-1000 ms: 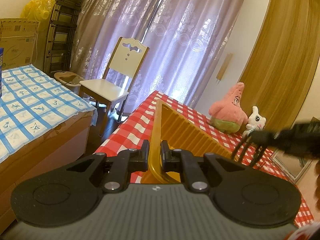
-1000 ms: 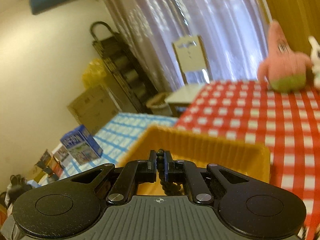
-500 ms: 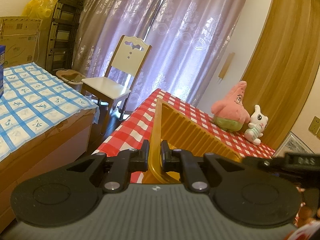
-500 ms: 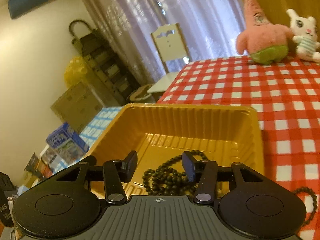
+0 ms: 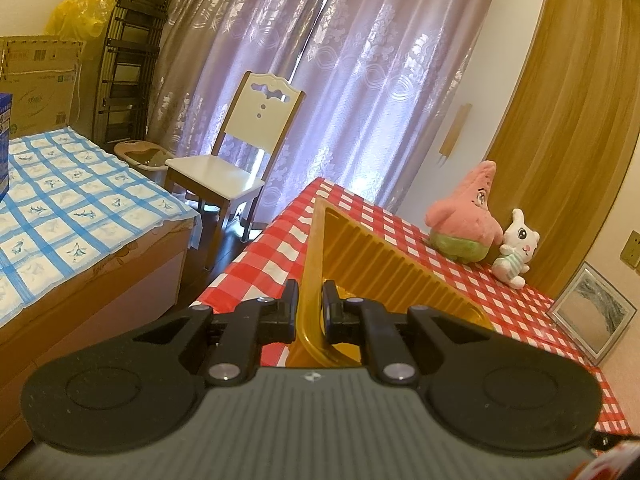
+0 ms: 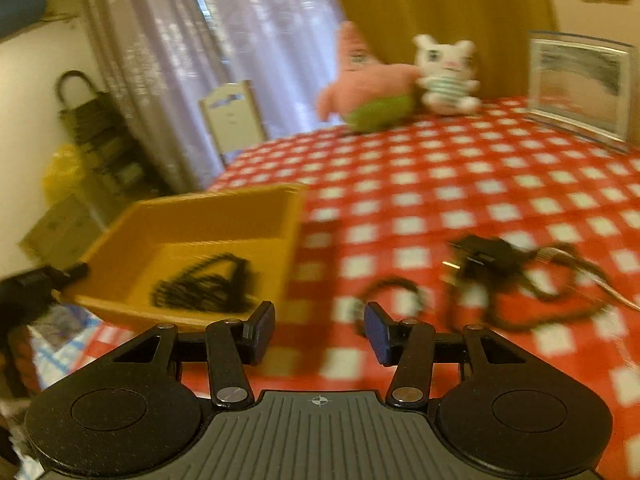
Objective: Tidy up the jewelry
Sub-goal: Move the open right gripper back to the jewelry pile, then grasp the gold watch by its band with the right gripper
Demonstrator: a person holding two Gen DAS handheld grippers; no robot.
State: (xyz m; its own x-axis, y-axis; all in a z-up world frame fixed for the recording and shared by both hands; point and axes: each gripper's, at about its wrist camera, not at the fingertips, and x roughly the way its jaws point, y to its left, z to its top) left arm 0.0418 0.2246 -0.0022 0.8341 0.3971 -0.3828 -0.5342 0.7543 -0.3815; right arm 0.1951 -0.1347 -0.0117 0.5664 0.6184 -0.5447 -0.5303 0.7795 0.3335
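Note:
A yellow plastic tray [image 6: 224,216] stands on the red checked table, with a black bead necklace [image 6: 204,284] lying in it. My left gripper [image 5: 310,304] is shut on the tray's near rim [image 5: 312,248]; it also shows at the left of the right wrist view [image 6: 36,284]. My right gripper [image 6: 318,330] is open and empty, to the right of the tray above the tablecloth. A small dark beaded bracelet [image 6: 394,294] lies just ahead of it. A tangle of dark cords and jewelry [image 6: 520,276] lies further right. The right wrist view is blurred.
A pink starfish plush [image 5: 466,220] and a white bunny plush [image 5: 516,250] sit at the table's far side. A framed picture [image 6: 580,84] leans at the far right. A white chair [image 5: 240,152] and a bed with a blue checked cover [image 5: 60,208] stand left of the table.
My right gripper let go of the black beads into the tray, opened, and swung right toward the jewelry on the cloth. My left gripper stayed shut on the tray's rim.

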